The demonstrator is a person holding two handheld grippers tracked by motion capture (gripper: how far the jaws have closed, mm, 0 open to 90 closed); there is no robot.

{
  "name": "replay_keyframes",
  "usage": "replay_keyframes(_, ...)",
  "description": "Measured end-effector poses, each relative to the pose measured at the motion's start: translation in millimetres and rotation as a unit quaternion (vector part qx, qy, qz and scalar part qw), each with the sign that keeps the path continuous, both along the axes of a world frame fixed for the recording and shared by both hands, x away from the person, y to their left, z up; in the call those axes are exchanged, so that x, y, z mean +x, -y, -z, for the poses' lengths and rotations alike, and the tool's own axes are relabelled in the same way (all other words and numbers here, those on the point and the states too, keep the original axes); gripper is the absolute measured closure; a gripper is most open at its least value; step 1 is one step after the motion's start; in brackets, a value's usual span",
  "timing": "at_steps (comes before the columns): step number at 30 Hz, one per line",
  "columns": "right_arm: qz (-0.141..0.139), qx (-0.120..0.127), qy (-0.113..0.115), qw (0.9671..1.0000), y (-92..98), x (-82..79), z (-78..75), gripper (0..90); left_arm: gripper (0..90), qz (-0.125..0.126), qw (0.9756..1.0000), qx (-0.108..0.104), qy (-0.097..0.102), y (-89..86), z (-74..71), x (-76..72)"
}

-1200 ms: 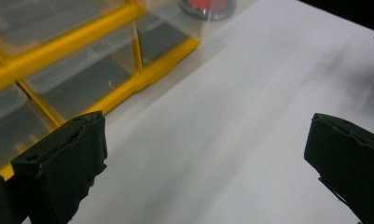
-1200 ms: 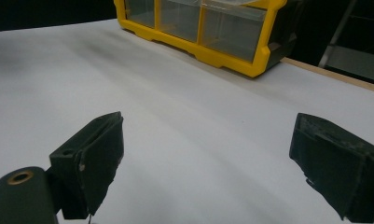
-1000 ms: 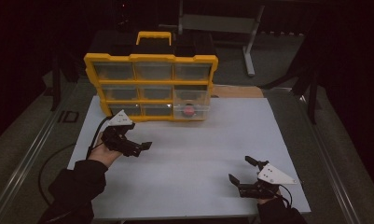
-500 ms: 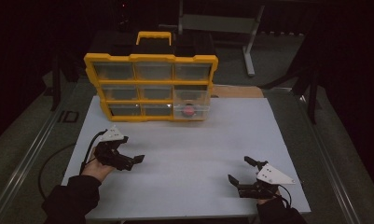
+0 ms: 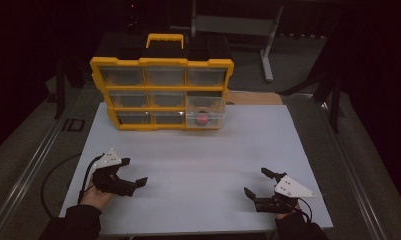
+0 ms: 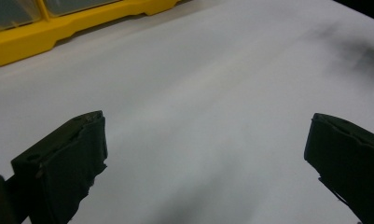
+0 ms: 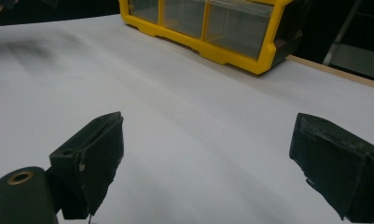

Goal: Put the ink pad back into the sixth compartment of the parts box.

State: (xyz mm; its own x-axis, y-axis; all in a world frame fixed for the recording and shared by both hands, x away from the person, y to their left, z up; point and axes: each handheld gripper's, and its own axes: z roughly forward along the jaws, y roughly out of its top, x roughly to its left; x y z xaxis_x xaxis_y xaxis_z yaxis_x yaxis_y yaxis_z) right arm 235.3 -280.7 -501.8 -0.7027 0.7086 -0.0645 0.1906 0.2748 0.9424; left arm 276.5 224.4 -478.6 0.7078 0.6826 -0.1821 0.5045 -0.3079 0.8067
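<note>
We see bare white table (image 5: pixel 203 160) in front of the yellow organizer (image 5: pixel 160 95), which blocks the far edge.

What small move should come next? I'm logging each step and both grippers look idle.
Probably bring the right gripper forward toward the yellow organizer, to the clear bin holding the red item. Both it and the left gripper have jaws open, hold nothing, and sit at the near edge of the white table.
</note>
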Motion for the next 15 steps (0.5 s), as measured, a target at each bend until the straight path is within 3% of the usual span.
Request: replay_keyframes(15, 0.0, -0.001, 0.002, 1.0, 0.2, -0.2, -0.4, 9.9, 0.2, -0.034, 0.999, 0.009, 0.027, -8.1, 13.8, -31.1)
